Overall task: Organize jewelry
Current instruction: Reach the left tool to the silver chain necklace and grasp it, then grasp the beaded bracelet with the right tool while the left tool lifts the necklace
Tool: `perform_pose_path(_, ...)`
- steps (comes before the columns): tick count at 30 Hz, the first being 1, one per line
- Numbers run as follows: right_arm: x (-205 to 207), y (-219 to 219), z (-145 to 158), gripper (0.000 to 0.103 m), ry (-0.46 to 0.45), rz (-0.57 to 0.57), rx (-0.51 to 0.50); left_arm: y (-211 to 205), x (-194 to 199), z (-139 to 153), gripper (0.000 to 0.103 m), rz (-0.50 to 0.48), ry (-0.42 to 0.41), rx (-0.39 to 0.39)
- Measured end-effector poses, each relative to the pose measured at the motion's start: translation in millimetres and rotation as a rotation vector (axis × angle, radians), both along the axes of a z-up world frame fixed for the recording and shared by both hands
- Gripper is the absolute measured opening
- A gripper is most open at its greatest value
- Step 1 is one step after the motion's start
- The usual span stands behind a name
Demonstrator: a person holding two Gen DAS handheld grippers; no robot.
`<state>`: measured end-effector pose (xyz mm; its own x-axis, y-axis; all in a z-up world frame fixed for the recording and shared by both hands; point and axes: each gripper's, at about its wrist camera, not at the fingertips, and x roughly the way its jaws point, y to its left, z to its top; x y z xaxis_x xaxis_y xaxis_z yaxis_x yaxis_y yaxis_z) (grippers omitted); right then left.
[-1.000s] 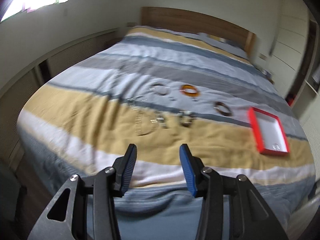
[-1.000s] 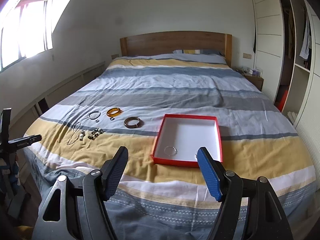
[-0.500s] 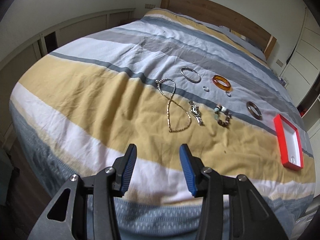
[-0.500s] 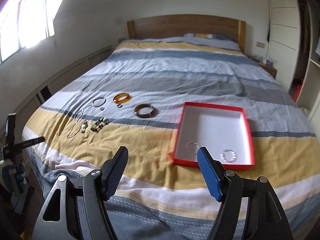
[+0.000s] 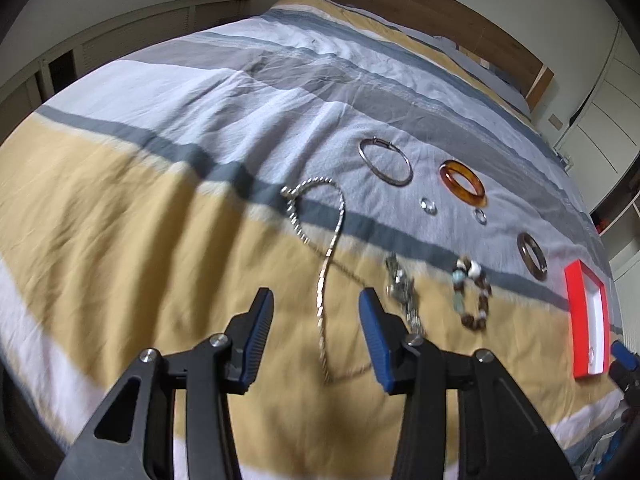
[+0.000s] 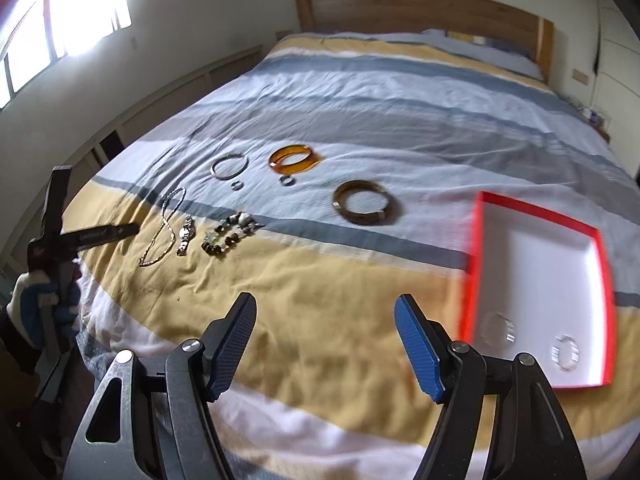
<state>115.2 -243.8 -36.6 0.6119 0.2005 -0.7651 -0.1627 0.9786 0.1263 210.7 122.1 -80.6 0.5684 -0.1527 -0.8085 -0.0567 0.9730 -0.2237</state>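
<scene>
Striped bedding [image 5: 160, 208] in grey, white and mustard serves as my work surface, with a wooden headboard behind. My left gripper [image 5: 316, 336] hangs over the mustard stripe with its jaws parted and nothing between the pads; the chain necklace [image 5: 328, 264] lies on the cover directly in line with that gap. Its long axis runs away from me toward the headboard, looped end farthest, near end just below the fingertips. A watch [image 5: 402, 292] and a beaded bracelet [image 5: 472, 296] lie just right of it. My right gripper [image 6: 326, 344] is likewise open and empty, nearer the red tray [image 6: 476, 264], which already holds two small rings. I judge the left hand better placed for the necklace.
</scene>
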Motion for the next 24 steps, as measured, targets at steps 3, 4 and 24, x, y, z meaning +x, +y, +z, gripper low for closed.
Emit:
perform_pose_path(3,16,12,-12,0.071,0.020,0.025,0.008,-5,19,-10,0.042,-0.012,0.014,0.005)
perform_pose_path(4,21,16,-15,0.071,0.026,0.032,0.012,-6,25,-15,0.042,-0.014,0.023,0.010)
perform_pose_path(24,121,117,-84,0.073,0.165,0.130,0.160,8,25,-51,0.004,-0.061,-0.029,0.045)
